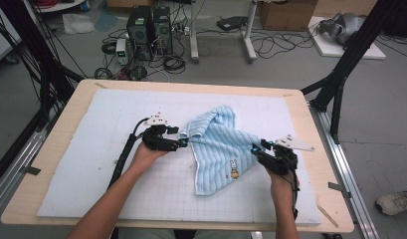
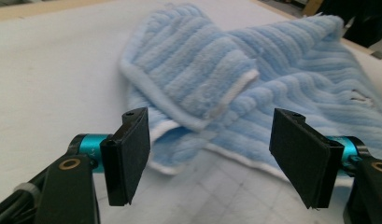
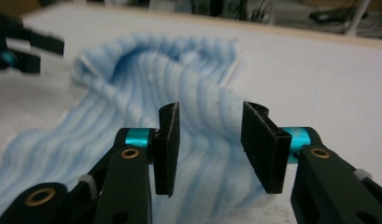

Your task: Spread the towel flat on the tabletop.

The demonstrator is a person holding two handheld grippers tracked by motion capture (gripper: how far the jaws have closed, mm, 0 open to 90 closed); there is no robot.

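Overhead, small printed figure [image 1: 234,171] on blue towel [image 1: 218,144], unseen from gripper views.

Pale wooden table [image 1: 310,124] topped with a white gridded mat [image 1: 91,164], set on a grey floor [image 1: 390,109]. Beyond, two black computer towers [image 1: 150,27] amid tangled cables [image 1: 270,45], cardboard boxes [image 1: 288,14], black frame struts [image 1: 348,59] at both sides.

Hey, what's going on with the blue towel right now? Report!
Left gripper open at towel's folded left edge. Right gripper open at its right edge, nothing pinched. Towel rumpled on white mat. Nothing in the way.
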